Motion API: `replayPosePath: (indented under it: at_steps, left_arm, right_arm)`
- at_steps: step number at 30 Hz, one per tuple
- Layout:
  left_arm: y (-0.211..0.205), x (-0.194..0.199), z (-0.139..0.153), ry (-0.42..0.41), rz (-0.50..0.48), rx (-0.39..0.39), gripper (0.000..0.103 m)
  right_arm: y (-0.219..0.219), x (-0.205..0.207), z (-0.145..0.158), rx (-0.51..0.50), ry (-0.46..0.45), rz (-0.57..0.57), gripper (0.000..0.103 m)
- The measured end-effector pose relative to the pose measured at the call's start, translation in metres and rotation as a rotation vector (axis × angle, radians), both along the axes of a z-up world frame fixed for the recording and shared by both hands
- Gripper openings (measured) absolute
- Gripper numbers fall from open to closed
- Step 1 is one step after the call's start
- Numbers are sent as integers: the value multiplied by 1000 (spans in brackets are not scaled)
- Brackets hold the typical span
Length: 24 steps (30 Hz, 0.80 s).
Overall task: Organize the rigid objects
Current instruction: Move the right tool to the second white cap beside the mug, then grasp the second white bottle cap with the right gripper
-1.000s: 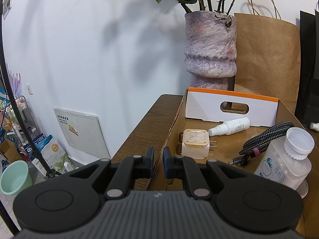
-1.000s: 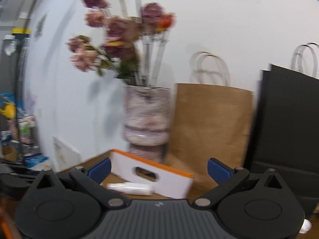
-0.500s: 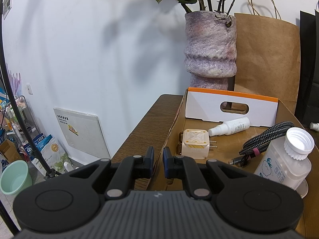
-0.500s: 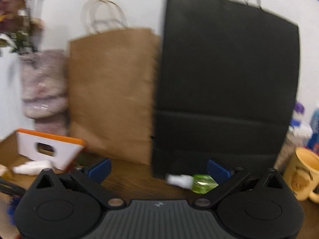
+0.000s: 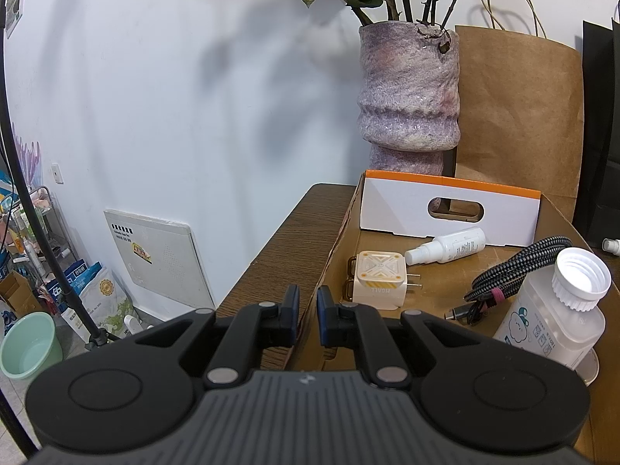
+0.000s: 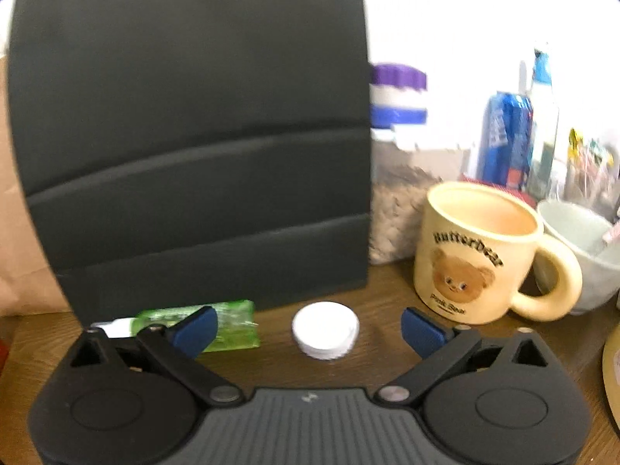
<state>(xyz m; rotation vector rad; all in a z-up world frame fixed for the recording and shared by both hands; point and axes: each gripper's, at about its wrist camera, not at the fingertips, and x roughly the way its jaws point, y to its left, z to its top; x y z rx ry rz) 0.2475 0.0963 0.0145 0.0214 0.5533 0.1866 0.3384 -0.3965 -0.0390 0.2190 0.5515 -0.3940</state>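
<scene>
In the left wrist view, my left gripper (image 5: 306,310) is shut on the left wall rim of a cardboard box (image 5: 449,209). Inside the box lie a cream charger plug (image 5: 381,275), a white spray bottle (image 5: 449,248), a braided cable (image 5: 515,267) and an uncapped clear bottle (image 5: 554,321). In the right wrist view, my right gripper (image 6: 308,329) hangs low over the wooden table, its jaws wide and closing. A round white cap (image 6: 325,329) lies between the pads, which do not touch it. A small green bottle (image 6: 228,325) lies behind the left finger.
A black paper bag (image 6: 193,135) stands just behind the cap. A cream bear mug (image 6: 476,252), a pale bowl (image 6: 581,248) and jars crowd the right. Behind the box stand a purple vase (image 5: 409,93) and a brown paper bag (image 5: 519,116). The table edge drops off at the left.
My right gripper swung right and down, from facing the vase and box, past the bags, to the white cap. Its jaws narrowed slightly. The left gripper stayed still.
</scene>
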Motion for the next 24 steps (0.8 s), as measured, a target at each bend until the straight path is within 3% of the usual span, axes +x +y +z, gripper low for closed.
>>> replayPosePath:
  at_steps: [7,24]
  left_arm:
    - [0,0,0,0,0,-1,10]
    - [0,0,0,0,0,-1,10]
  right_arm:
    - [-2,13,-4,5,8,25,81]
    - [-18,14,-6,122,-28,74,78]
